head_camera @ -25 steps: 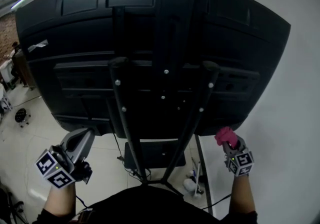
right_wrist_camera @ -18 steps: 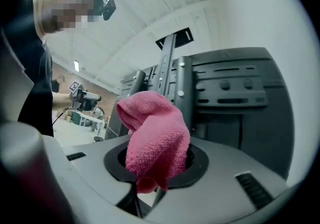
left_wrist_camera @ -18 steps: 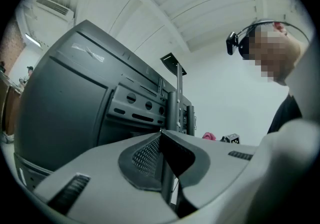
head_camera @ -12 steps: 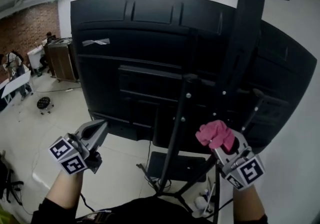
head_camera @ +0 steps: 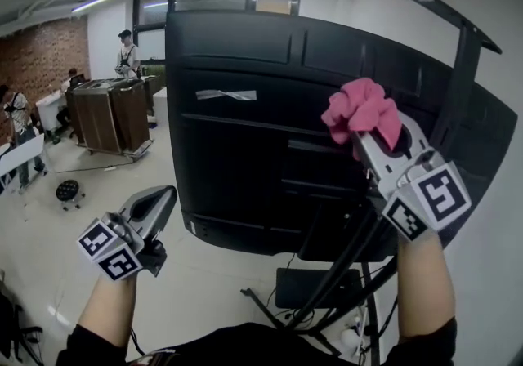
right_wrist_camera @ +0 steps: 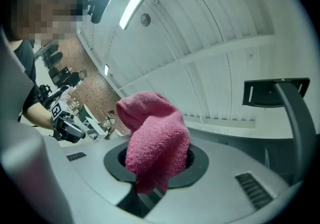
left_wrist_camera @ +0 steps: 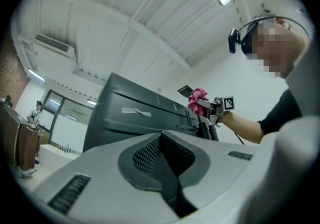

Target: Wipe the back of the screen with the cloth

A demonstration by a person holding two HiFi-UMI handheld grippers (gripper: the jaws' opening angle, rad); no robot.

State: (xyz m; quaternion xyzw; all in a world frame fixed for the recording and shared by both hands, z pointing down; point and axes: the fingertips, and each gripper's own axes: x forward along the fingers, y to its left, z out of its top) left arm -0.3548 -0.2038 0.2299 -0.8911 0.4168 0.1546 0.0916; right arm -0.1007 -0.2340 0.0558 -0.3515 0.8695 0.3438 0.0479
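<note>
Nearest, low on the left, the left grey hand-held gripper [head_camera: 158, 203] hangs with its jaws pressed together on nothing, just clear of the screen's lower edge. Higher on the right, the right grey hand-held gripper [head_camera: 369, 137] is clamped on a crumpled pink terry cloth [head_camera: 362, 109], which bulges past the jaw tips in a bunched wad. The cloth sits in front of the upper right part of the big black plastic back of the screen [head_camera: 245, 152]; whether it touches the panel I cannot tell. A strip of pale tape [head_camera: 226, 95] is stuck to the panel left of the cloth. Black metal stand legs [head_camera: 339, 270] run down beneath. Beyond, a brown wooden cabinet [head_camera: 106, 115] stands near a brick wall [head_camera: 41, 50].
</note>
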